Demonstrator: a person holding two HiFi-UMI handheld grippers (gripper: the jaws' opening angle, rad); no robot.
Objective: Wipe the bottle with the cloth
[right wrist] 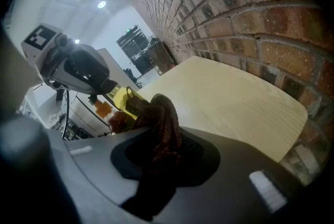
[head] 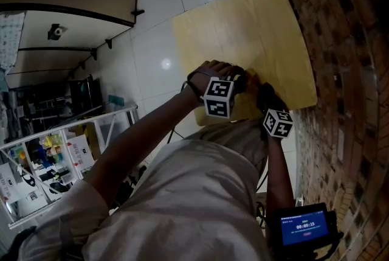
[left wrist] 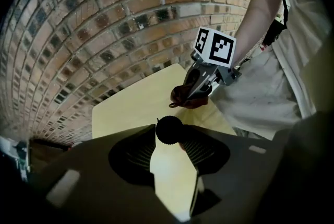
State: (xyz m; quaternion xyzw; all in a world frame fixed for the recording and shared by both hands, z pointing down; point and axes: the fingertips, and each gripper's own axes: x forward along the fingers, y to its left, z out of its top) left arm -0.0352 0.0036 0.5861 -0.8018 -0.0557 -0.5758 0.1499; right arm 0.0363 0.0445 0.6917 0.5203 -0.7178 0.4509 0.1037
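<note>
My left gripper [left wrist: 171, 149] is shut on a small yellow bottle [left wrist: 172, 176]; its ribbed black cap [left wrist: 169, 129] points away past the jaw tips. Seen from the right gripper view, the bottle [right wrist: 125, 98] hangs under the left gripper [right wrist: 107, 90], above the near end of the table. A dark red-brown cloth [right wrist: 166, 118] is bunched in my right gripper [right wrist: 159, 152], which is shut on it, and the cloth touches the bottle's side. In the head view both grippers meet over the table's near edge, left [head: 240, 80] and right [head: 264, 94]; hands and marker cubes hide the bottle there.
The pale wooden table [head: 243, 28] stands against a brick wall [head: 340, 41] on the right. A white tiled floor [head: 152, 41] lies to the left, with a shelf rack [head: 55, 156] of small items. A small screen device [head: 304, 226] sits at the lower right.
</note>
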